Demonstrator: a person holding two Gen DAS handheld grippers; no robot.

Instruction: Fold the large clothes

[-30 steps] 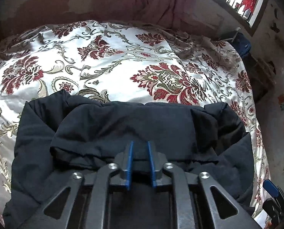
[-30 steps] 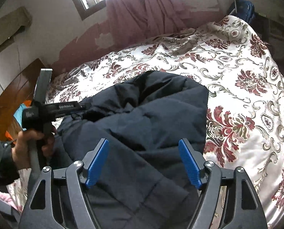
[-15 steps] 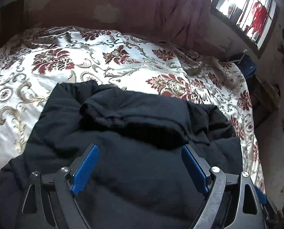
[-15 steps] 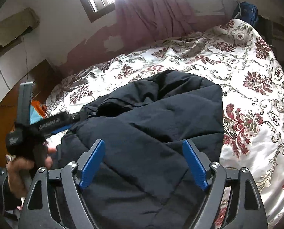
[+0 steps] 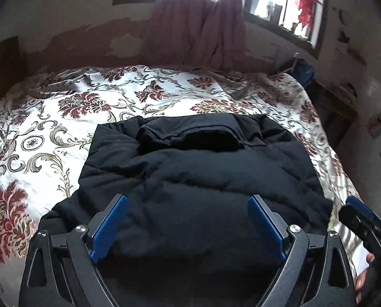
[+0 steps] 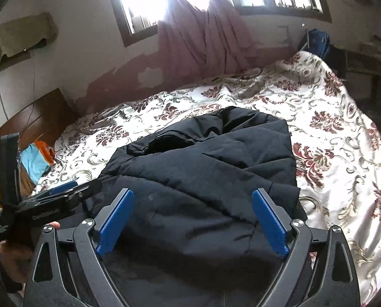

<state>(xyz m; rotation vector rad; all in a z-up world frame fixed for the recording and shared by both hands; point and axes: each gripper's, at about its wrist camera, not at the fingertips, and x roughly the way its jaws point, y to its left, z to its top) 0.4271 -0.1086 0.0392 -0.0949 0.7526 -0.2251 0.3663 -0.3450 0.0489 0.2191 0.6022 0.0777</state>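
Observation:
A dark navy padded jacket (image 5: pixel 195 174) lies folded into a rough rectangle on the floral bedspread (image 5: pixel 62 117), its collar end folded over at the far side. It also shows in the right wrist view (image 6: pixel 203 179). My left gripper (image 5: pixel 187 225) is open and empty, held above the near part of the jacket. My right gripper (image 6: pixel 191 220) is open and empty too, above the jacket's near edge. The left gripper also appears in the right wrist view (image 6: pixel 62 194) at the jacket's left side, and the right gripper in the left wrist view (image 5: pixel 361 217) at far right.
The bed fills most of both views. A pink curtain (image 5: pixel 200 25) hangs under the windows behind it. A wooden headboard (image 6: pixel 24 128) and orange and blue cloth (image 6: pixel 36 158) are at the left. A dark blue bag (image 6: pixel 317 42) sits at the far right corner.
My left gripper has let go of the jacket fold, opened wide and drawn back and up. My right gripper stayed open and also pulled back. The jacket lies flatter.

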